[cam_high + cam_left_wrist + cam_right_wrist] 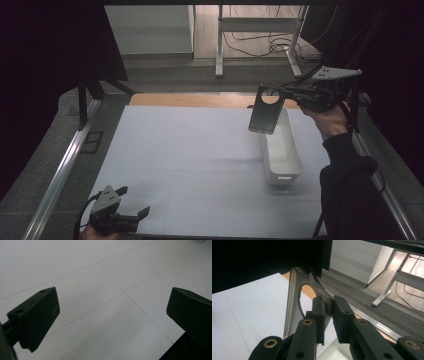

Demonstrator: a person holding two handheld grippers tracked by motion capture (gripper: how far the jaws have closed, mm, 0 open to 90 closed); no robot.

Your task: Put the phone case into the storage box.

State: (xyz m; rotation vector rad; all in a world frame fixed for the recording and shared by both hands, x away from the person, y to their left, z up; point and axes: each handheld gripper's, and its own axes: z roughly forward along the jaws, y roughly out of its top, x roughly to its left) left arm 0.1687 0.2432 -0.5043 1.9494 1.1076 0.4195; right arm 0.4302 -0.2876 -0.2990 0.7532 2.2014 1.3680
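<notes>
High view first: I see a white bin (282, 160) on the pale table (190, 150), lying toward 3 o'clock of the table's centre, its long side running from 12 to 6. What I can see of its inside is bare white; the far end is hidden behind the thing I am holding, so I cannot tell what lies there.

My right gripper (291, 95) hangs above the bin's far end, near the table's 1 o'clock corner, with its jaws pointing toward 9 o'clock. They are clamped on a dark phone case (267, 109), pinching one upper corner of it. In the right gripper view the two black pads (319, 312) press either side of the thin, translucent edge of the case (294, 302), right beside its round cutout, and nothing else is between them. A corner of the bin (332, 350) peeks out below the jaws there.

The case hangs clear of the table, its lower end over the bin's far part; I cannot tell whether it touches the rim. Its long axis stands nearly upright, tilted a little, with the round cutout at the top, 12 o'clock, and the plain end pointing down toward 6. Its broad face is turned to the camera.

My left gripper (135, 200) sits at the table's 7 o'clock corner. In the left gripper view (112, 312) its jaws stand wide apart over bare table, holding and touching nothing.
</notes>
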